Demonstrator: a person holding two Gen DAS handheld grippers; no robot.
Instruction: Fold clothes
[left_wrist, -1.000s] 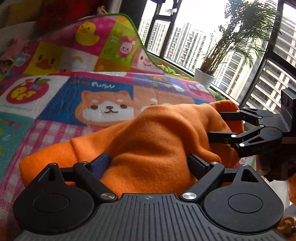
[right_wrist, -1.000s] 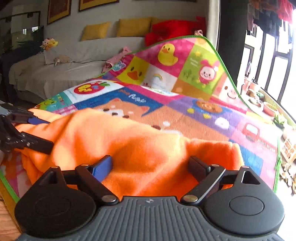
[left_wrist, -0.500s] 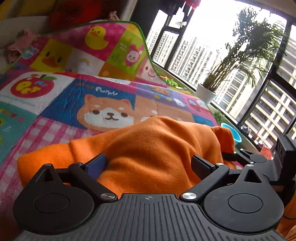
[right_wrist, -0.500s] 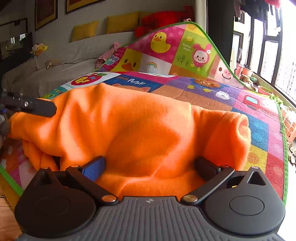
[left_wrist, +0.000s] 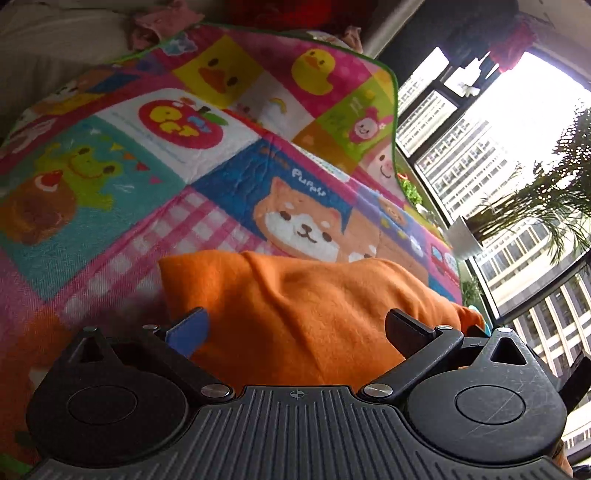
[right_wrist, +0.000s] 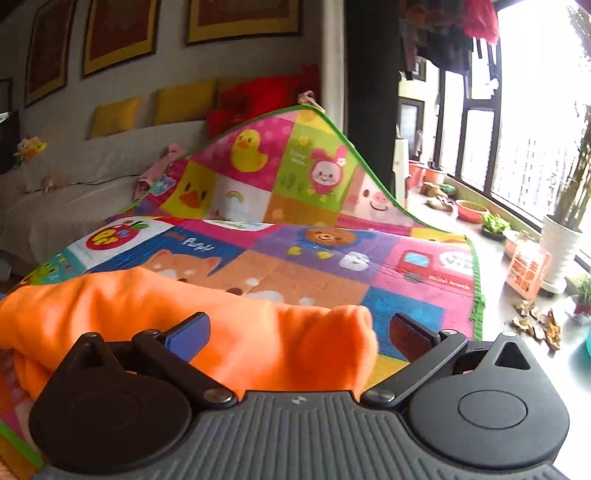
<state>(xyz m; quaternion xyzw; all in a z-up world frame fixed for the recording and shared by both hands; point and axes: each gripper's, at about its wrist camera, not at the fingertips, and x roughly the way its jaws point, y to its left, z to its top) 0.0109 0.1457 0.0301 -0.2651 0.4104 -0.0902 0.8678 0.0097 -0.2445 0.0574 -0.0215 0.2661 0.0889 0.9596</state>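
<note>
In the left wrist view, the left gripper (left_wrist: 295, 328) has its jaws spread wide with the bunched orange fleece garment (left_wrist: 310, 302) lying between the fingers, on the cartoon patchwork play mat (left_wrist: 110, 192), and no clamping is visible. In the right wrist view, the right gripper (right_wrist: 301, 328) is likewise wide open; the garment (right_wrist: 155, 310) fills the space by its blue-padded left finger (right_wrist: 188, 338), while the right finger (right_wrist: 413, 338) stands clear over the mat (right_wrist: 406, 266).

Fuzzy matt orange fleece garment (left_wrist: 314, 306)
</note>
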